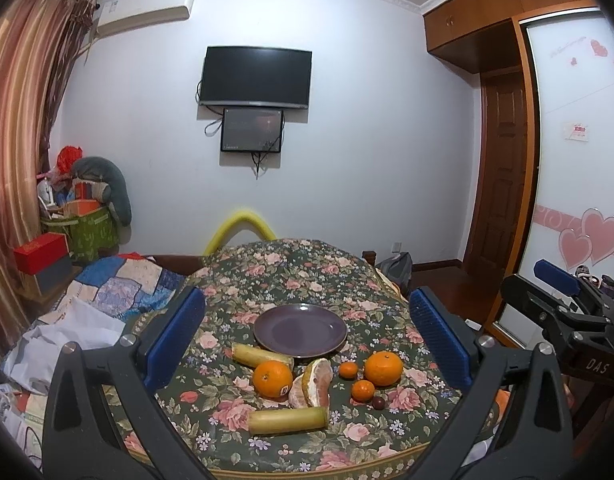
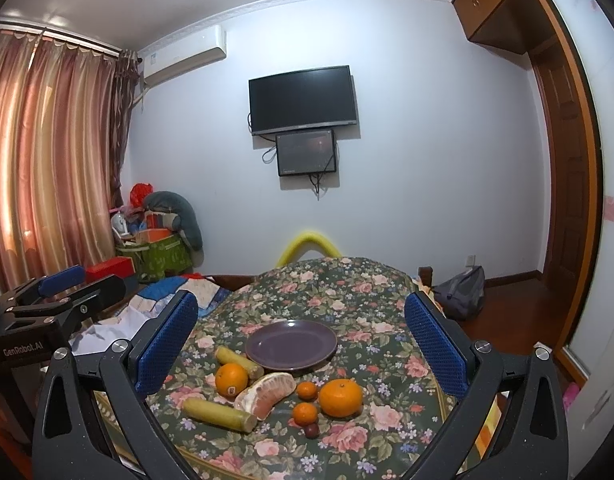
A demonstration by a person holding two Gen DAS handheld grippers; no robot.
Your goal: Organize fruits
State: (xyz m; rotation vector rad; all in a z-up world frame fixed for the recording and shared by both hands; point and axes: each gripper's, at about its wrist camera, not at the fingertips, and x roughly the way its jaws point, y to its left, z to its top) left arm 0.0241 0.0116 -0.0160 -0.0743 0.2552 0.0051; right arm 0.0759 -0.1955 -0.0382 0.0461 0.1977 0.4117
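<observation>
An empty purple plate (image 1: 300,329) (image 2: 291,345) sits on the floral table. In front of it lie two yellow-green cane pieces (image 1: 288,420) (image 1: 261,355), an orange with a sticker (image 1: 272,378) (image 2: 231,379), peeled pomelo segments (image 1: 313,383) (image 2: 266,395), a large mandarin (image 1: 383,368) (image 2: 340,397), two small mandarins (image 1: 348,370) (image 1: 363,391) and a dark small fruit (image 1: 378,402) (image 2: 311,430). My left gripper (image 1: 305,336) is open and empty, held above the near fruits. My right gripper (image 2: 301,344) is open and empty, also above them; it shows in the left wrist view (image 1: 563,292).
The round table (image 1: 267,268) has a floral cloth. A bed with quilt and papers (image 1: 107,292) lies left. A yellow foam arch (image 1: 240,226) stands behind the table. A grey bag (image 2: 463,292) is on the floor at right.
</observation>
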